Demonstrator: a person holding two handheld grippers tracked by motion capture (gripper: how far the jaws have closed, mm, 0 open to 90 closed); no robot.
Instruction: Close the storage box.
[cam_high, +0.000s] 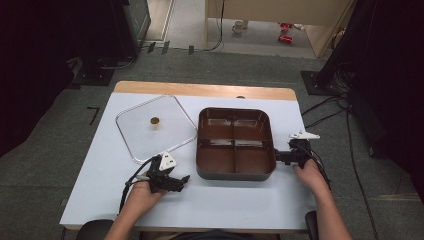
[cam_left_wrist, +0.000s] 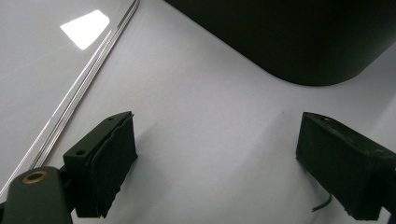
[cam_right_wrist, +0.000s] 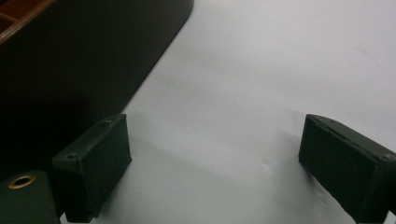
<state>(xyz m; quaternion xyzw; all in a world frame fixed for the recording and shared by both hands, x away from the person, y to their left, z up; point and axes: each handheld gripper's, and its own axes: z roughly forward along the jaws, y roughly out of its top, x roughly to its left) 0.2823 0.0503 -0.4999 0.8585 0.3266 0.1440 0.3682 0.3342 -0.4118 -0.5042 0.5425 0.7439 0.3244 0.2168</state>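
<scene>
— Divided pan (cam_high: 235, 142): dark, four compartments, seated mid-table on the white table (cam_high: 100, 190), flanked by both grippers.

— Left side?

— Left gripper (cam_high: 182, 181) low on the table, just off the pan's near-left corner, apart from it. Jaws spread wide, nothing between. Glass lid (cam_high: 155, 127) lying flat beyond, beside the pan's left wall.

— Right side?

— Right gripper (cam_high: 278, 157) at the pan's right wall, near the front corner. Jaws wide apart in its own view, gripping nothing; pan's dark wall (cam_right_wrist: 84, 70) just beside the left jaw.

high view: overhead, looking forward-down | gripper views: close, low | shared: pan (cam_high: 235, 142), table (cam_high: 240, 200)
</scene>
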